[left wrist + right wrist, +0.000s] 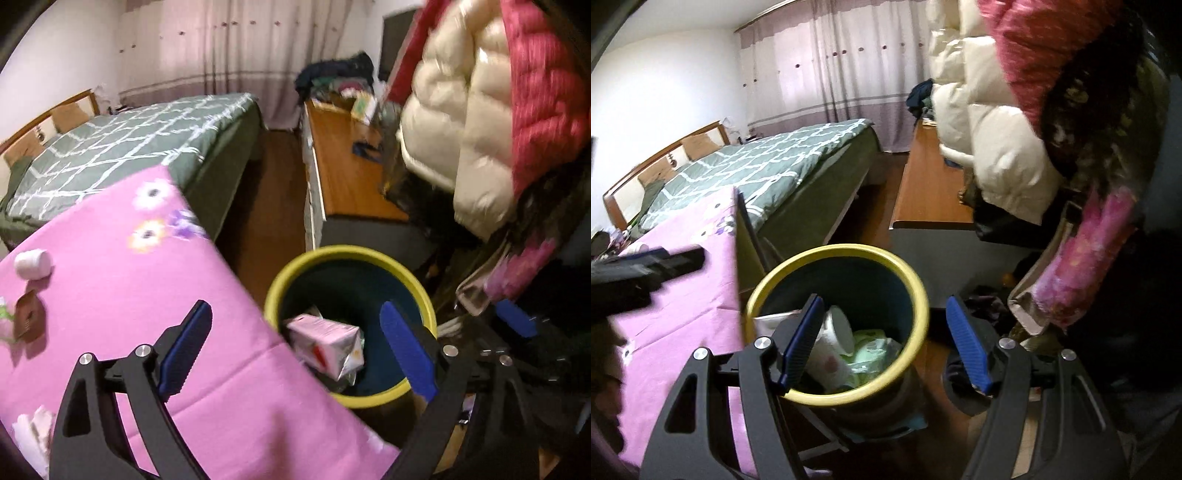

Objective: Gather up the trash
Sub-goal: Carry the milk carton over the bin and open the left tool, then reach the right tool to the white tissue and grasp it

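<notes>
Over the yellow-rimmed bin (354, 325), we are holding both grippers, left (295, 350) and right (886, 339), spread and empty; inside it, the light, crushable carton (325, 345) is resting, best pinched across flat sides.

Carton (325, 345) in bin (424, 291) – blurred; bin's near rim hidden.

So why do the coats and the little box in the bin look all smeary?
Left wrist view: motion blur smears the coats and the carton in the bin. Right wrist view: coats smeared too; the fisheye bends the bed.
</notes>
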The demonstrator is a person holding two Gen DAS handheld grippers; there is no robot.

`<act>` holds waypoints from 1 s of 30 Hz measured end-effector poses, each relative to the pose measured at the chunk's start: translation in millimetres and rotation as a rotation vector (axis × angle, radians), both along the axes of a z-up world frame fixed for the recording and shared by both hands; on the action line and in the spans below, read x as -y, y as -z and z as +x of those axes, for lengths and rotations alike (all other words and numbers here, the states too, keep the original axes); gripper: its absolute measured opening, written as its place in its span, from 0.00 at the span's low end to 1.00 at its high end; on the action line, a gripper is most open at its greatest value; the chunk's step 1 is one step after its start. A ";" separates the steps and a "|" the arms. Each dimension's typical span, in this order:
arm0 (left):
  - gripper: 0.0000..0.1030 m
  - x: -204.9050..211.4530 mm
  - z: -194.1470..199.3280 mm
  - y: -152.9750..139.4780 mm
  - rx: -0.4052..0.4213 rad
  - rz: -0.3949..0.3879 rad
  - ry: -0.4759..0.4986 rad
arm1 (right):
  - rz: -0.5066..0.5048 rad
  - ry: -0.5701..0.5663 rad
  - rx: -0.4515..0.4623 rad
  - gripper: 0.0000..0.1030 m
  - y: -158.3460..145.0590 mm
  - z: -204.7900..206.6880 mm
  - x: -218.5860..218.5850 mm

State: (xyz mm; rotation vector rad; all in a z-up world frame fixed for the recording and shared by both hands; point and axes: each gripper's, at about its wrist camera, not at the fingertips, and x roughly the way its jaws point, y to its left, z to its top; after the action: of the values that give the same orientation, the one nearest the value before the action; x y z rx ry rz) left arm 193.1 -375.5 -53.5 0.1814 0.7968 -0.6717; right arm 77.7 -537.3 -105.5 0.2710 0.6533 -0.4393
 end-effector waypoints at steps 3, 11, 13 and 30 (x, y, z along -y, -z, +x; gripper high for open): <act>0.91 -48.1 -3.6 -26.7 0.057 -0.038 -0.064 | -0.008 -0.059 0.001 0.64 -3.5 12.1 -22.4; 0.95 -242.3 -22.4 -67.8 0.177 -0.086 -0.433 | -0.002 -0.293 -0.024 0.64 -4.0 59.4 -108.9; 0.95 -284.5 -29.4 -68.3 0.189 -0.086 -0.524 | 0.002 -0.368 -0.030 0.64 -5.0 72.3 -136.7; 0.95 -484.0 -67.1 -35.7 0.173 -0.115 -0.891 | 0.027 -1.026 -0.219 0.65 18.1 148.3 -430.1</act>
State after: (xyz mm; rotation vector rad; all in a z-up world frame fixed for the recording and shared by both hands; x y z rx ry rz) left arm 126.1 108.4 -17.8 -0.2171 0.5866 0.1423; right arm 226.1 -107.2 -123.6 -0.1092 0.9181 0.5324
